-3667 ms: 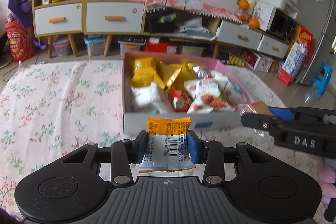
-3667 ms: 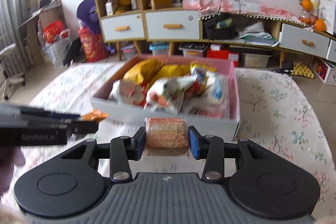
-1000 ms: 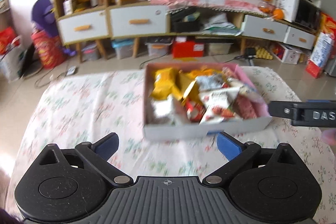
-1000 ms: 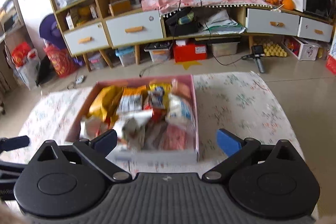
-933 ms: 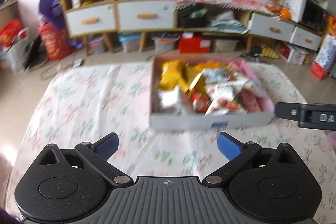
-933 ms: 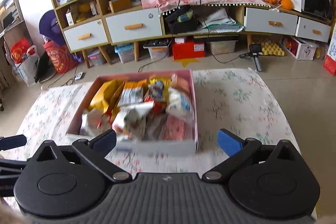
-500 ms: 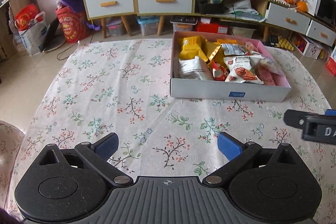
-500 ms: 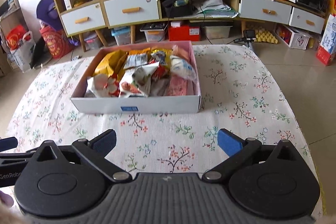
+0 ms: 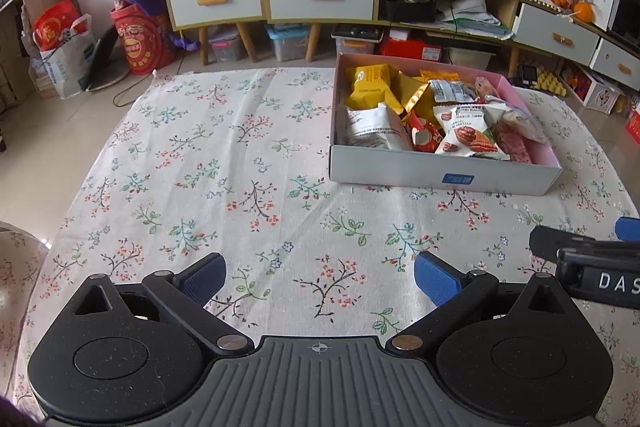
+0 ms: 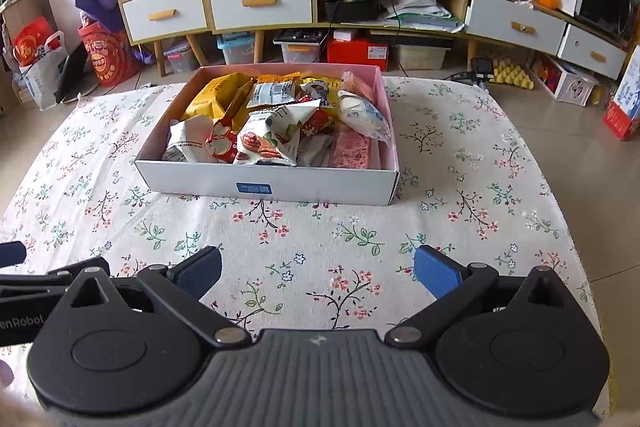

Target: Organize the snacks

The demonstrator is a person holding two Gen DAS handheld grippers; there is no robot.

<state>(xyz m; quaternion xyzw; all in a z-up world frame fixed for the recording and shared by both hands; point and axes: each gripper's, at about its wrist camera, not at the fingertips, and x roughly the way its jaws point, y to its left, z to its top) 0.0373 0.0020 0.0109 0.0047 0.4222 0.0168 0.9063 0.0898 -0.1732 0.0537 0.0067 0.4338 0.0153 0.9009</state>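
Observation:
A shallow white box with a pink inside (image 9: 440, 177) (image 10: 268, 187) stands on the floral tablecloth and is piled with several snack packets: yellow bags (image 9: 370, 85), a white walnut packet (image 9: 464, 135) (image 10: 268, 135) and a pink bar (image 10: 352, 147). My left gripper (image 9: 320, 277) hovers low over the cloth, well in front of the box and to its left, open and empty. My right gripper (image 10: 318, 273) is also open and empty, in front of the box. Each gripper's black body shows at the edge of the other's view.
The floral cloth (image 9: 200, 167) covers a table whose edges drop off to a tiled floor on the left and right. Behind the table stand wooden cabinets with white drawers (image 10: 260, 5), storage bins and red bags (image 9: 140, 43).
Earlier each gripper held a snack near the box; both snacks now lie in the box. Both grippers opened and have pulled back and away from it over the last second.

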